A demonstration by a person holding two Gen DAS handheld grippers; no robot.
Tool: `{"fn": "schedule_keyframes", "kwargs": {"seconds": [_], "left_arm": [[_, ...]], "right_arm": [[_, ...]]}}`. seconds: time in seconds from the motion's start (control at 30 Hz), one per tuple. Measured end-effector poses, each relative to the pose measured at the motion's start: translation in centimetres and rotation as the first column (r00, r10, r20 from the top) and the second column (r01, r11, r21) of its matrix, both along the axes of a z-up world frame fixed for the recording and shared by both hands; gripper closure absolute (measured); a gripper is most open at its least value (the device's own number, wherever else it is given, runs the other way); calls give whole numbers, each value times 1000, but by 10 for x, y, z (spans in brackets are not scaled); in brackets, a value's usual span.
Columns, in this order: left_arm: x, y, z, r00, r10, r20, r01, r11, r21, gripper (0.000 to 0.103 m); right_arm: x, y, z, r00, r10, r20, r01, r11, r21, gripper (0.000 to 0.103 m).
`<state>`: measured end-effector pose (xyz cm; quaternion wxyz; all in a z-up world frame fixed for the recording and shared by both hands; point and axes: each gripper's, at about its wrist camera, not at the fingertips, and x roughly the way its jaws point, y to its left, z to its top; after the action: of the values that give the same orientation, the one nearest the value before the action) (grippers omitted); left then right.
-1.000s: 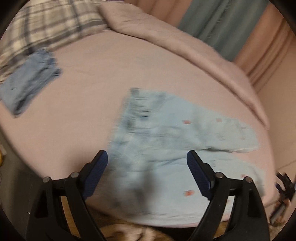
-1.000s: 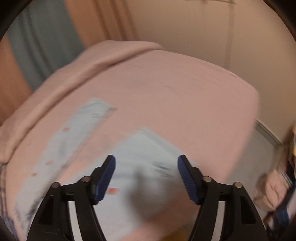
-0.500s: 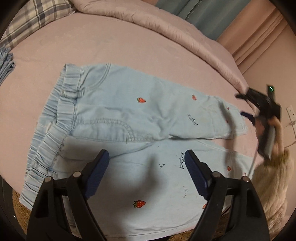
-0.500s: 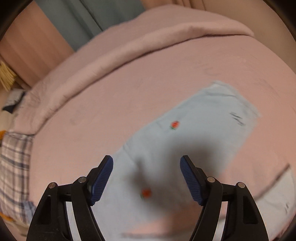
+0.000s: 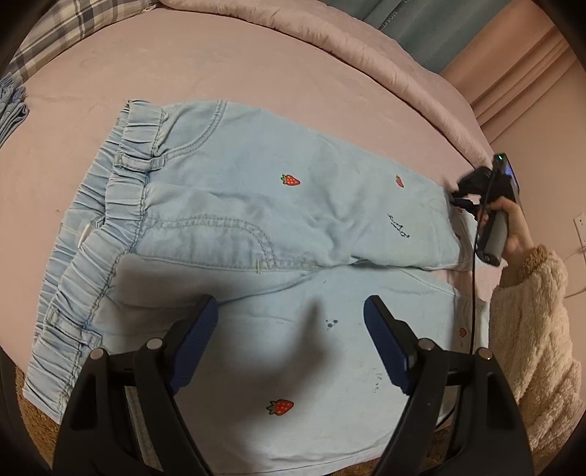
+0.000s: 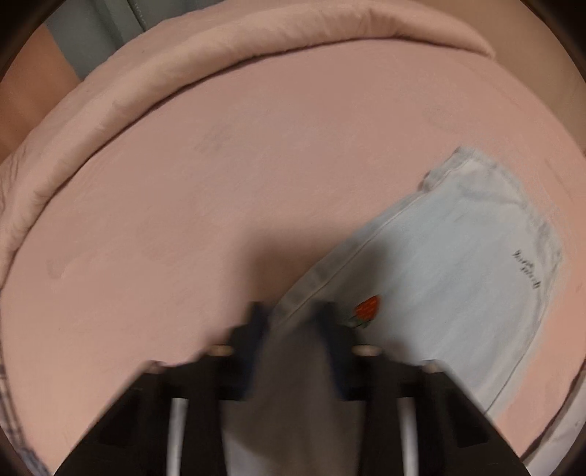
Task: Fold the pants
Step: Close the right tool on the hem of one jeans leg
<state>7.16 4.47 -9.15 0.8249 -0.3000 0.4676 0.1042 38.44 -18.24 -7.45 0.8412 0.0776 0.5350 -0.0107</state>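
Light blue pants [image 5: 256,205] with small red strawberries lie flat on the pink bed, waistband to the left, legs to the right. My left gripper [image 5: 291,344] is open and empty, hovering over the near leg. My right gripper [image 6: 293,322] has its blue pads narrowed around the side edge of the far leg [image 6: 439,278], near a strawberry print; the view is blurred. In the left wrist view the right gripper [image 5: 462,201] sits at the far leg's hem, held by a hand in a fluffy sleeve.
A rolled pink duvet [image 5: 366,47] runs along the far side of the bed. A plaid pillow [image 5: 55,33] and a folded blue garment [image 5: 11,106] lie at the far left. The bed's near edge [image 5: 33,410] is just below the pants.
My right gripper has dropped to the far leg's edge and narrowed its jaws from wide open to around the fabric. My left gripper has moved slightly closer over the pants, staying open.
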Motion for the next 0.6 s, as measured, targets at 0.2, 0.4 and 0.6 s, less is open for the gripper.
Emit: {"fn": "schedule_keyframes", "kwargs": {"seconds": [0.2, 0.4, 0.6], "left_arm": [[4, 7, 17, 998, 25, 54, -23, 999, -33, 21], [27, 11, 36, 992, 52, 116, -43, 996, -78, 21], [81, 13, 31, 992, 60, 112, -48, 993, -105, 26]], "right_arm": [[-42, -35, 28, 995, 39, 95, -52, 989, 142, 98], [-148, -98, 73, 964, 55, 261, -138, 940, 313, 98], [-207, -122, 56, 952, 42, 303, -148, 929, 338, 98]]}}
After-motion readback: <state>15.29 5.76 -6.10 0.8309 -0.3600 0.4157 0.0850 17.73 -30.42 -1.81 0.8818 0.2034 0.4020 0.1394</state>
